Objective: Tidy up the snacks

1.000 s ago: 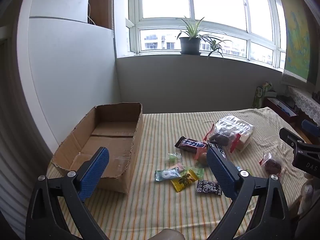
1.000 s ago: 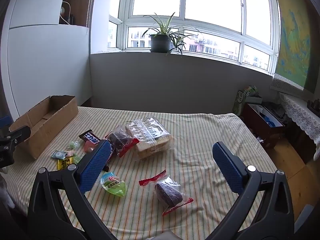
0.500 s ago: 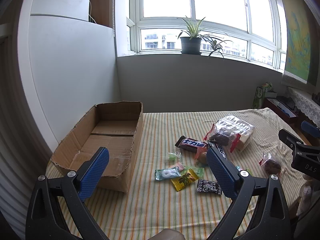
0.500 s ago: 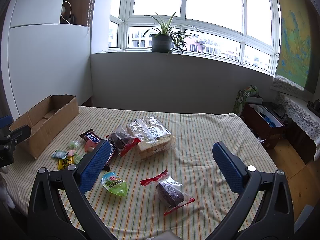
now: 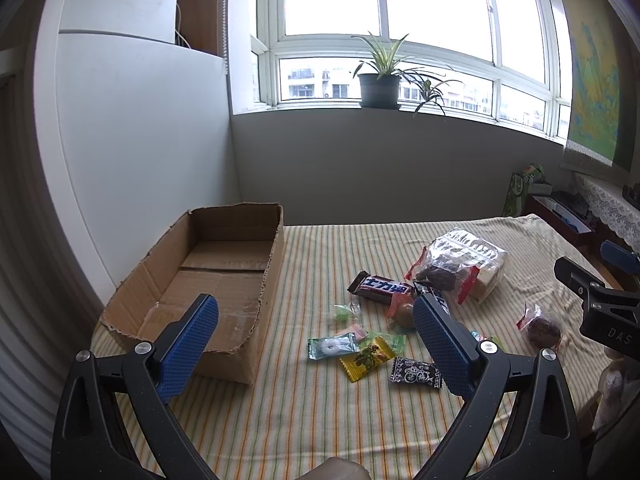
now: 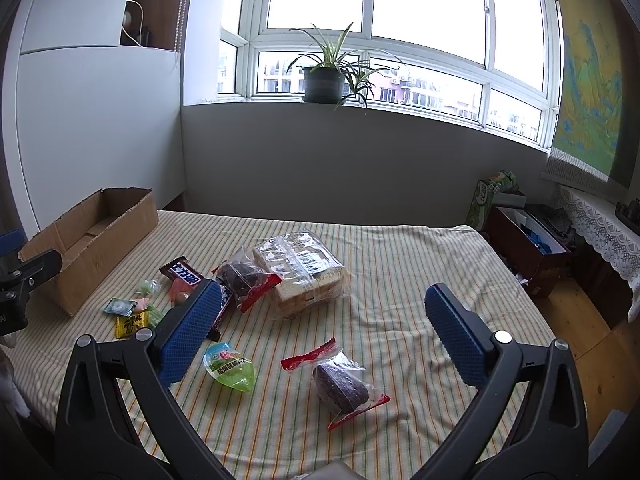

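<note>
Snacks lie scattered on a striped cloth: a chocolate bar [image 5: 380,287], a bread bag [image 6: 304,270], a wrapped brown cake [image 6: 340,386], a second cake in a red-edged wrapper [image 6: 246,280], a green jelly pouch [image 6: 229,366] and several small candies [image 5: 366,354]. An empty open cardboard box [image 5: 208,280] stands at the left; it also shows in the right wrist view [image 6: 92,240]. My left gripper [image 5: 316,340] is open and empty, above the near cloth between box and candies. My right gripper [image 6: 320,336] is open and empty, above the wrapped cake.
The cloth-covered surface [image 6: 400,280] ends at the wall behind and drops off at the right, where a dark crate [image 6: 528,248] stands on the wooden floor. A potted plant [image 5: 380,80] sits on the windowsill. The right gripper shows at the left view's right edge [image 5: 600,304].
Both grippers have drifted slightly; the views shift only a little. Jaws stay open and no snack has moved.
</note>
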A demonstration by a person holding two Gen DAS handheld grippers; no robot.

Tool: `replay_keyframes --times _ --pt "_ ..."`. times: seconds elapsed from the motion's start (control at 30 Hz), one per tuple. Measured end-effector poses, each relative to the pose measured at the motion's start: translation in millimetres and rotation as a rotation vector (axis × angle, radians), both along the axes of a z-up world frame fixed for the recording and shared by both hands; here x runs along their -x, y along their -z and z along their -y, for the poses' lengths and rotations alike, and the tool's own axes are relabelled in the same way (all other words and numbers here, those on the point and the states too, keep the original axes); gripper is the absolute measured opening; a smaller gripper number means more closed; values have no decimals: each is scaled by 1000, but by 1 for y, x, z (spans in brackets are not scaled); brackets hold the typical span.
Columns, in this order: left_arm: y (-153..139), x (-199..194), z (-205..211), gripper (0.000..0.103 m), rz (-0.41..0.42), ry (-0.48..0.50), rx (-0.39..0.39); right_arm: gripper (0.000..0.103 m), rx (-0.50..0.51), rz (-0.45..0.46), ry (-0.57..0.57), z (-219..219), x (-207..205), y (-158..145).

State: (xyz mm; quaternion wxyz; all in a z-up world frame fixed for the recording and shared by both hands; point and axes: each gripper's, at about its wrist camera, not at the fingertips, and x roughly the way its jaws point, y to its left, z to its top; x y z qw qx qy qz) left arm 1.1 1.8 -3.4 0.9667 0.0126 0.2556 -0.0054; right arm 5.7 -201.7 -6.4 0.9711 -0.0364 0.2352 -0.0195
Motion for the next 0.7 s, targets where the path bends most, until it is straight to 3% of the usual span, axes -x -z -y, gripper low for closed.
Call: replay_keyframes --times 0.7 --pt "0 0 1 98 -2 3 5 103 0 -1 -1 0 0 0"
